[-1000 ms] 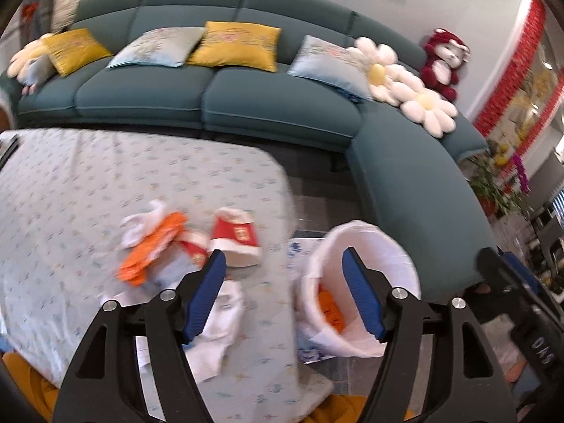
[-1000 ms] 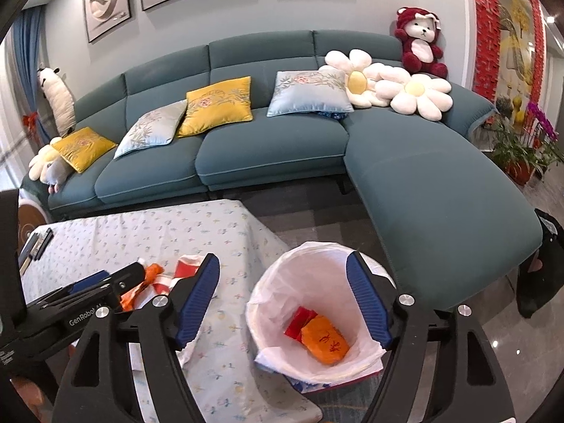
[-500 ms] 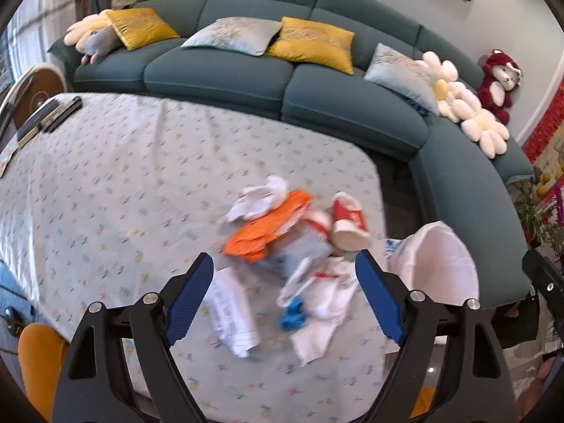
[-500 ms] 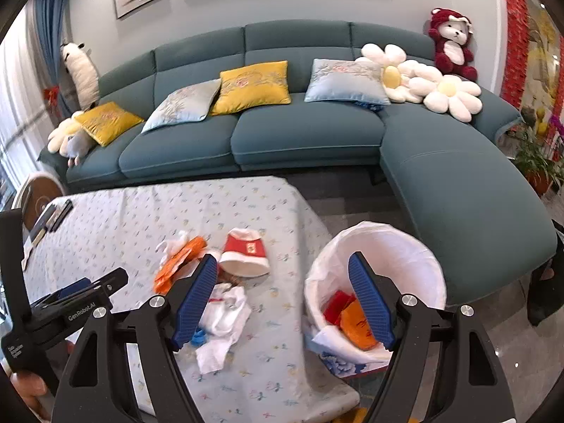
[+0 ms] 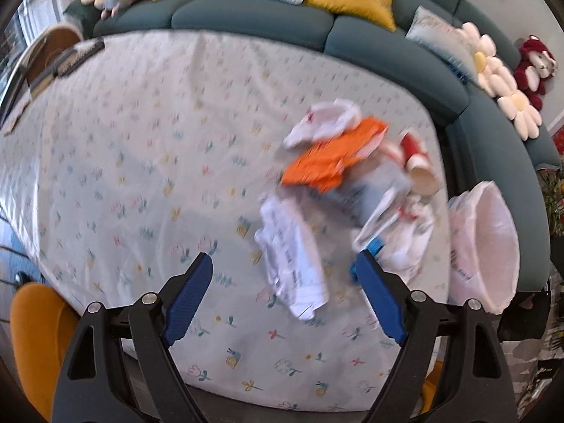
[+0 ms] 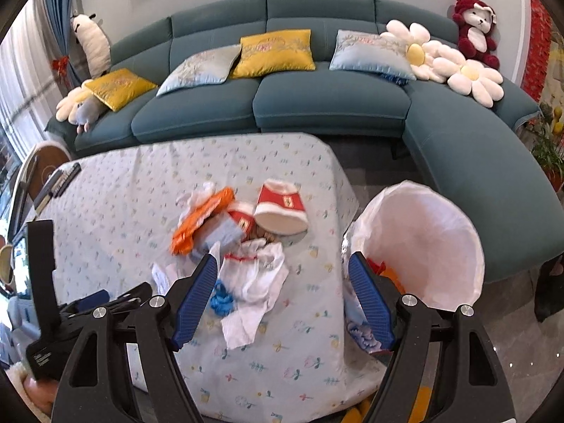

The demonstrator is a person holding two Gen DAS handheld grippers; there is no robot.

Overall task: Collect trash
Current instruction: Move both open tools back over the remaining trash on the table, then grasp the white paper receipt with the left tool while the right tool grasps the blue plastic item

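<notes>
Left tool (image 5: 283,282) has just been opening and hangs wide, empty, over trash (image 5: 338,162) on the table (image 5: 123,162); right tool (image 6: 282,283) gapes empty beside the bin (image 6: 423,211).

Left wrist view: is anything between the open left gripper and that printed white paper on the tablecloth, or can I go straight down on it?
Nothing visible blocks it. The left gripper is open and empty, and the printed white paper lies flat between its fingers, clear of the orange wrapper. A crumpled white bag sits close beside the right-hand finger.
</notes>
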